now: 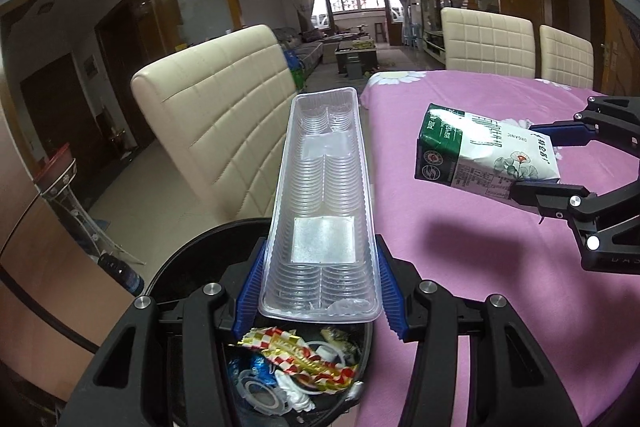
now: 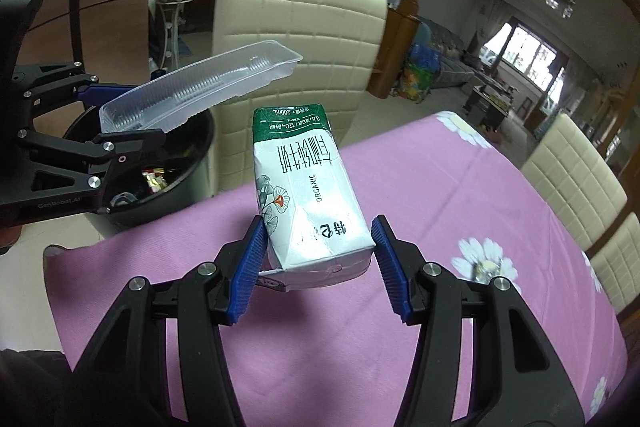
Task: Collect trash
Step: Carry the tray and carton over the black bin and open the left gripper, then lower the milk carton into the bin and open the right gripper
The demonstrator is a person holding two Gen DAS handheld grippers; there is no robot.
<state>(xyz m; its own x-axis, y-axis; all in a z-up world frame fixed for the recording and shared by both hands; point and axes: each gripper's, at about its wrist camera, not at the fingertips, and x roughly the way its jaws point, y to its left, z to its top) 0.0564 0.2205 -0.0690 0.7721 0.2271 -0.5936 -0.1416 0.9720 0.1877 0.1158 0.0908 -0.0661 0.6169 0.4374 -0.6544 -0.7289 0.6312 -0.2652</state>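
My left gripper (image 1: 318,291) is shut on the near end of a long clear plastic tray (image 1: 324,187) and holds it above a black trash bin (image 1: 192,259) with wrappers inside. In the right wrist view the tray (image 2: 192,87) sticks out over the bin (image 2: 176,163). My right gripper (image 2: 316,263) is shut on a white and green milk carton (image 2: 308,191) and holds it above the pink tablecloth (image 2: 440,227). The carton (image 1: 484,151) and the right gripper (image 1: 532,159) also show in the left wrist view, to the right of the tray.
Cream padded chairs stand around the table: one behind the bin (image 1: 216,115), two at the far side (image 1: 488,39). A metal plant stand (image 1: 64,187) and a dark bottle (image 1: 124,273) are on the floor left of the bin.
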